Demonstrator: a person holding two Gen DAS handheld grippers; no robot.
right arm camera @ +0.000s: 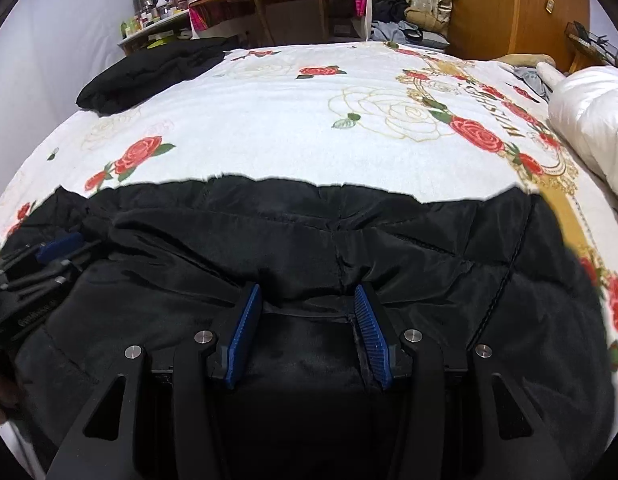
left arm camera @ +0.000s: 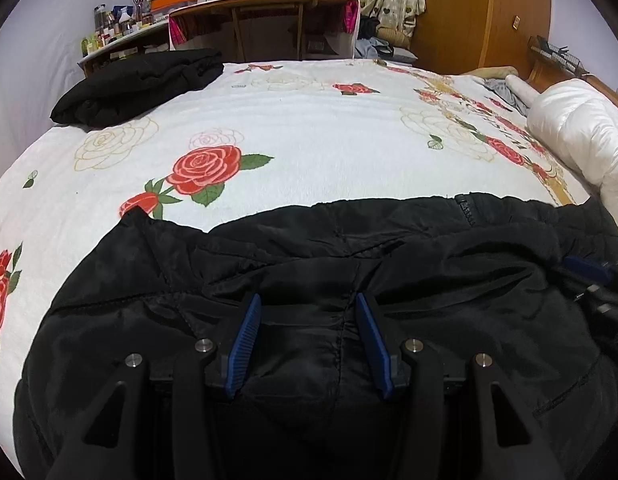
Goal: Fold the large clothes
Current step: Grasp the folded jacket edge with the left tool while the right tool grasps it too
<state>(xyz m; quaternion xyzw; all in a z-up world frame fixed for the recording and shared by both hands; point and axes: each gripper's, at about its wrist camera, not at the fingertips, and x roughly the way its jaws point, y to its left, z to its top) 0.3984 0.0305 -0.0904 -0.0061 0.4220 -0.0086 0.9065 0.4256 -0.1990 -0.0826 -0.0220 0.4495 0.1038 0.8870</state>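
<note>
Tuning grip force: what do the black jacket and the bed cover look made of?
Black jacket: looks like thin woven synthetic, nylon or polyester, slight sheen, stitched quilt lines, probably padded. Bed cover: looks like soft fleecy or terry fabric, matte, ribbed nap, printed roses.

Open bedspread (left arm camera: 309, 120) ahead (seemingly flat)

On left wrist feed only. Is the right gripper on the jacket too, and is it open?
Observer: Yes. The right gripper sits over the black jacket, jaws apart, fabric bunched between its blue pads.
Operator: Where does the jacket end on the right side?
Observer: Its right edge stops short of the white puffy coat; a gold band on the bedspread shows between them.
Operator: Any print on that band?
Observer: Lettering runs beside the roses; I cannot read it fully.
</note>
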